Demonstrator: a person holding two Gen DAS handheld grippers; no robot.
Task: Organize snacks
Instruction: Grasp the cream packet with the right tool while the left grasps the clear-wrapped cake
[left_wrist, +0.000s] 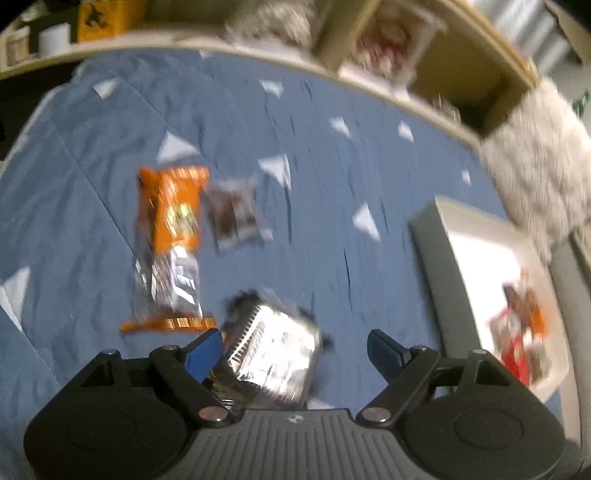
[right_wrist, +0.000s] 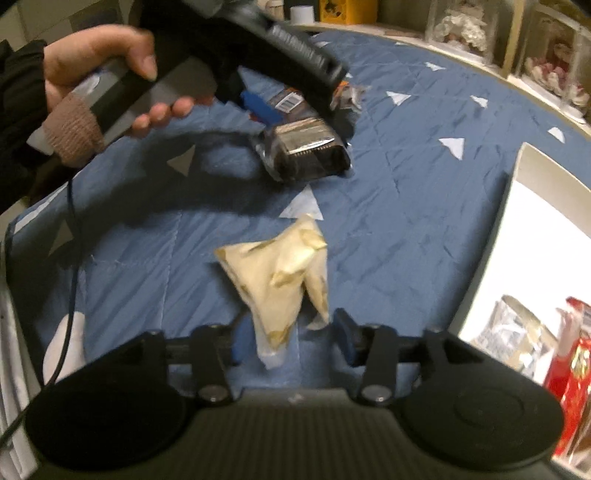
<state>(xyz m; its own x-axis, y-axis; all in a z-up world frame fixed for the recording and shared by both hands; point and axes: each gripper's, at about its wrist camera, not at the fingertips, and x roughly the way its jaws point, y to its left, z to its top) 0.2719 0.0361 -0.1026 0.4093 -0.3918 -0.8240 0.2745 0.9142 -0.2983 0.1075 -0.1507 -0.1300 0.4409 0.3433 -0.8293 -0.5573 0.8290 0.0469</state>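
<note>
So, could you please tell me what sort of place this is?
Probably a bedroom: the snacks lie on a blue quilt with white triangles, a wooden shelf of knick-knacks runs behind it, and a fluffy pillow sits beside a white tray.

A blue quilted bedspread (left_wrist: 314, 177) with pale triangles covers the bed, a cream fluffy cushion (left_wrist: 535, 155) lies at its edge, and light wooden shelving (right_wrist: 517, 40) runs behind under dim indoor light.
</note>
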